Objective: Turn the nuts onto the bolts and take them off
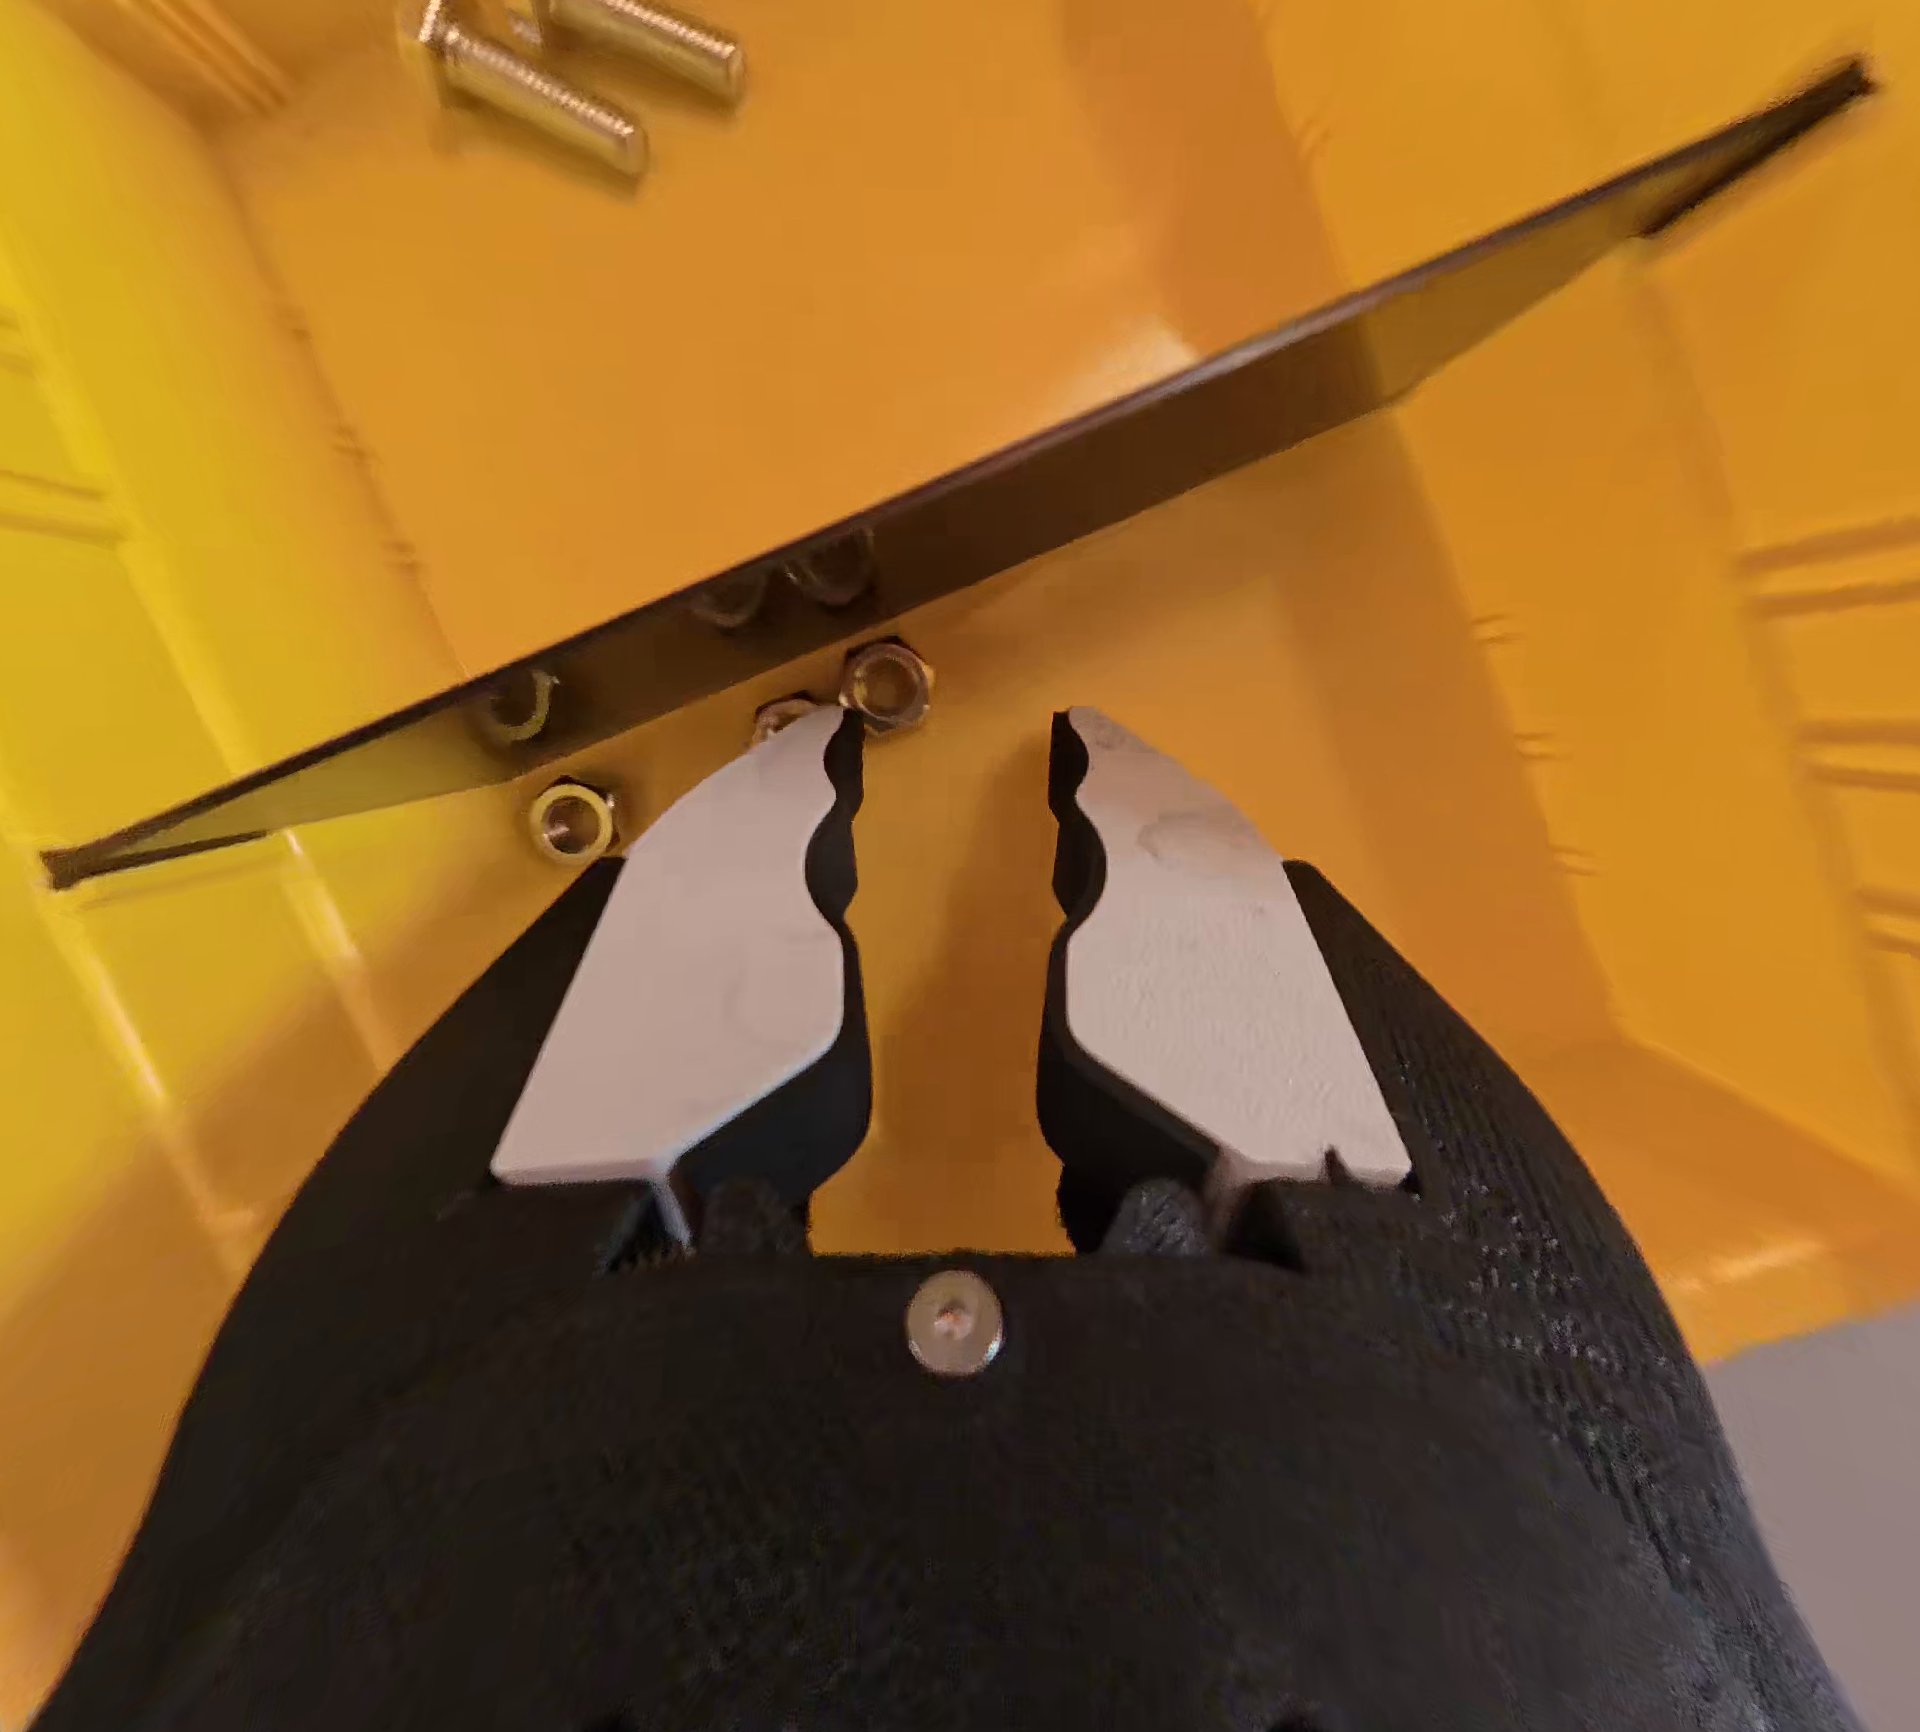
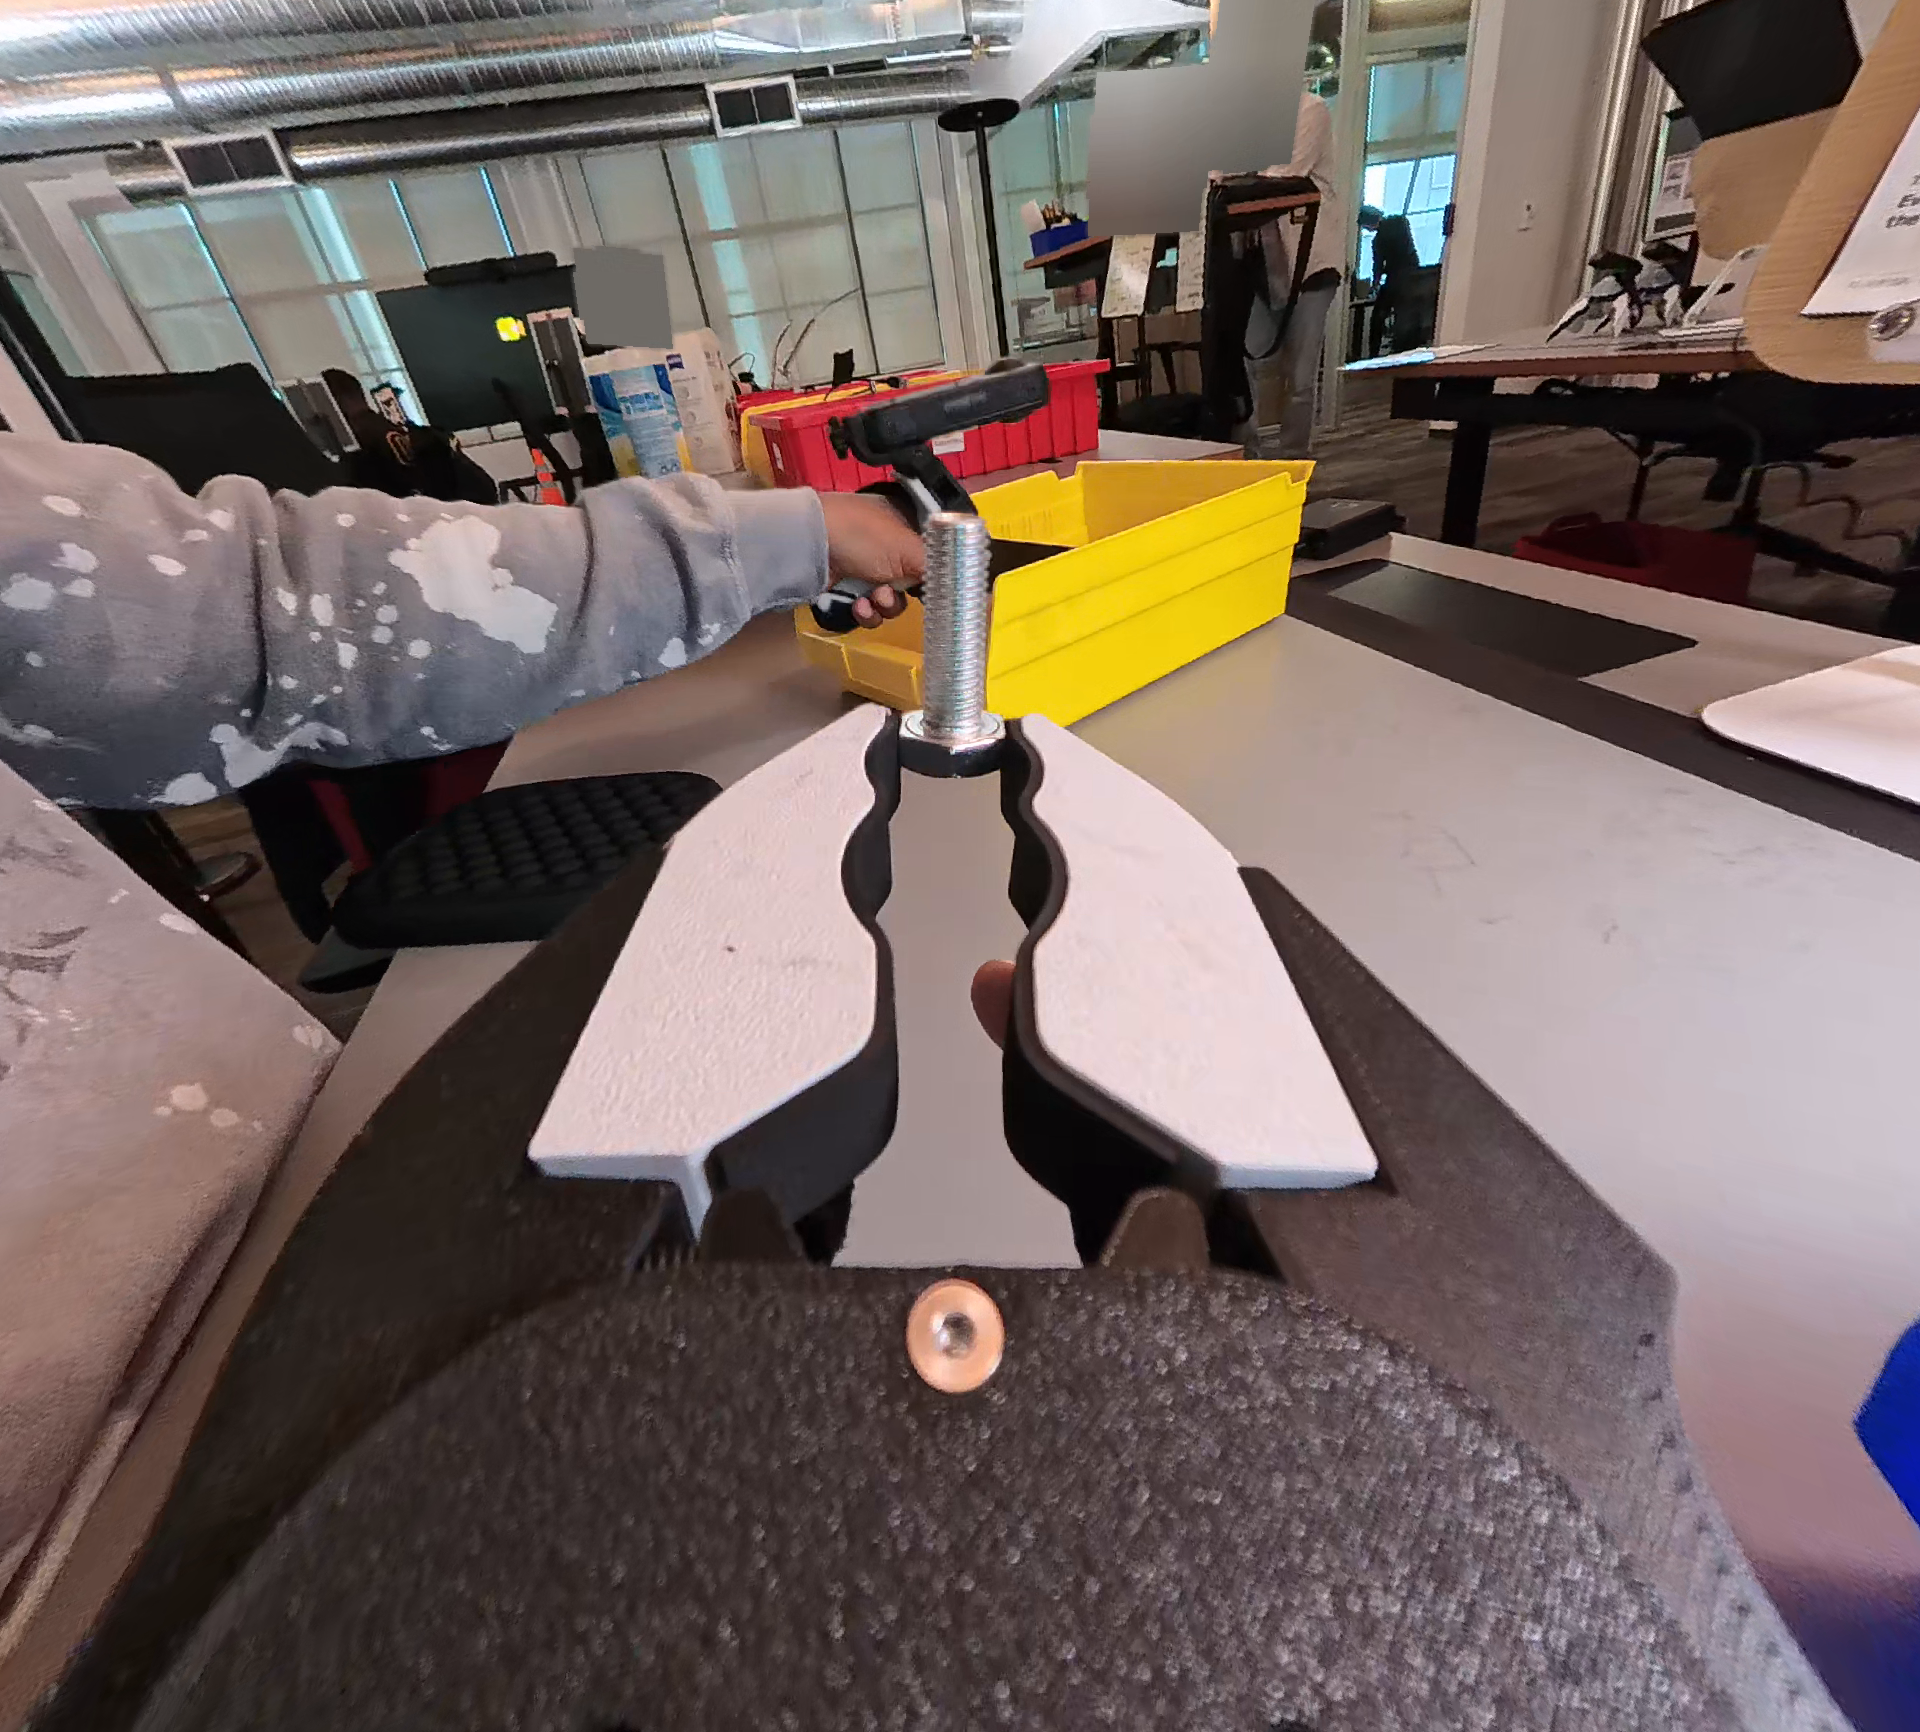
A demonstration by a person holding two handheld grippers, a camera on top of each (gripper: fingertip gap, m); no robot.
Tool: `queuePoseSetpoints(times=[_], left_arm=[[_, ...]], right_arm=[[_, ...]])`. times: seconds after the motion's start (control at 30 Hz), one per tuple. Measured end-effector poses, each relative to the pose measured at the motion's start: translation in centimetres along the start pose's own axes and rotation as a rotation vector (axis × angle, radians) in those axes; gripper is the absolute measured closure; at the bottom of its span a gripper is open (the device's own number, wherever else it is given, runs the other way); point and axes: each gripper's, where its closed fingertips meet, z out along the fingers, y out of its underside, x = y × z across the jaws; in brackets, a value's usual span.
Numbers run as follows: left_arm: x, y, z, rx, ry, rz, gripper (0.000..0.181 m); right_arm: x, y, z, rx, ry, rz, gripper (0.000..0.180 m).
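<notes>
Left wrist view: the left gripper (image 1: 954, 726) reaches down into a yellow bin (image 1: 1039, 311). Its jaws stand apart with nothing between them; only bare bin floor shows in the gap. A black divider (image 1: 935, 519) crosses the frame diagonally from lower left to upper right and splits the bin into two compartments.

In the near compartment, three nuts lie against the foot of the divider. One nut (image 1: 886, 683) lies just above the tip of the left finger (image 1: 717, 944). A second nut (image 1: 779, 716) is partly hidden behind that same fingertip. A third nut (image 1: 569, 818) lies farther left, just beside the finger's outer edge. Reflections of the nuts show on the glossy divider face.

In the far compartment, at the upper left of the frame, two bolts (image 1: 582, 51) lie side by side on the bin floor, heads toward the upper left. The view is slightly blurred.

Right wrist view: the right gripper (image 2: 951, 752) is clamped on the head of a bolt (image 2: 956, 622) at its fingertips. The bolt stands upright, threaded shank pointing up, at the centre of the frame. No nut is on the shank.

Beyond the bolt, the yellow bin (image 2: 1143, 581) sits on a grey table (image 2: 1403, 851). A hand (image 2: 868, 555) in a grey speckled sleeve (image 2: 364, 591) holds the other gripper's handle over the bin's left end. A red bin (image 2: 935, 425) stands behind the yellow one.
</notes>
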Motion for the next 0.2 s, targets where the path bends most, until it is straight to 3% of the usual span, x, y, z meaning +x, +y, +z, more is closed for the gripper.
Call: queuePoseSetpoints(times=[0.03,0.2], left_arm=[[-0.24,-0.03,0.27,-0.004,-0.007,-0.012,0.147],[-0.57,-0.07,0.88,-0.039,0.012,-0.034,0.154]], right_arm=[[-0.05,-0.07,-0.08,0.002,0.001,0.000,0.161],[-0.28,-0.43,-0.25,0.008,0.007,-0.012,0.161]])
